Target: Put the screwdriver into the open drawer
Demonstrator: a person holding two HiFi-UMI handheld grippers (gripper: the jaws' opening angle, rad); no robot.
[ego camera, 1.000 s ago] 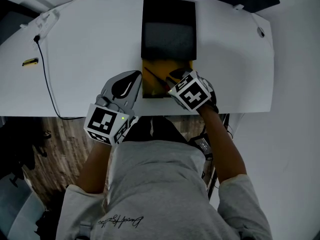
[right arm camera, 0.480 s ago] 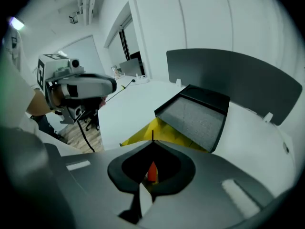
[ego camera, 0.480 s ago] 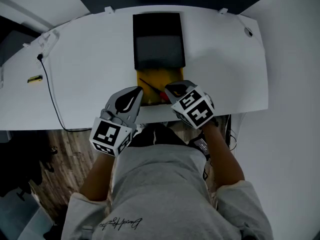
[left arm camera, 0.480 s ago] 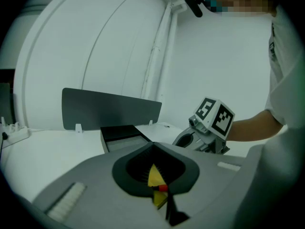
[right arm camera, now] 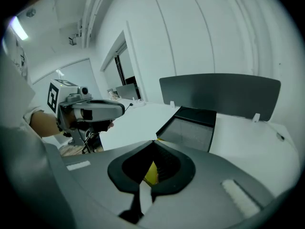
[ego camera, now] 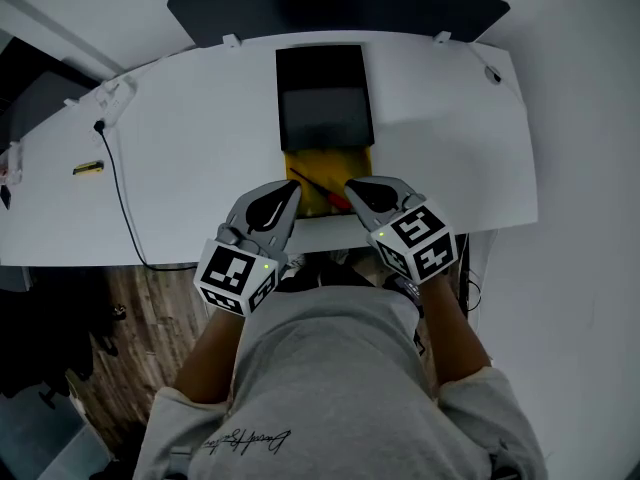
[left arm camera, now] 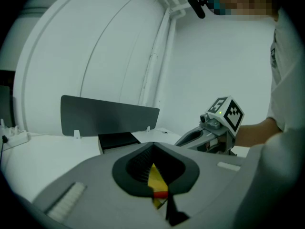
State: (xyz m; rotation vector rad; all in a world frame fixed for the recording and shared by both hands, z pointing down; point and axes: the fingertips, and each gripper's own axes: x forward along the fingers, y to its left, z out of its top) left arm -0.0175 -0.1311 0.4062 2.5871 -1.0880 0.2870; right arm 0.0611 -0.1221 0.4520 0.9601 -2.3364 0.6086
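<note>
While the screwdriver [ego camera: 318,190] lies slantwise in the open yellow drawer [ego camera: 352,162] at the near edge of the white table [ego camera: 190,168], the 2 grippers hover over that edge. The left gripper [ego camera: 288,194] is at the drawer's left and the right gripper [ego camera: 356,188] at its right, both with jaws closed on nothing.

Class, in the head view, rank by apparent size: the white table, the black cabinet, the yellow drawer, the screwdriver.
Largest to smallest:
1. white table
2. black cabinet
3. yellow drawer
4. screwdriver
</note>
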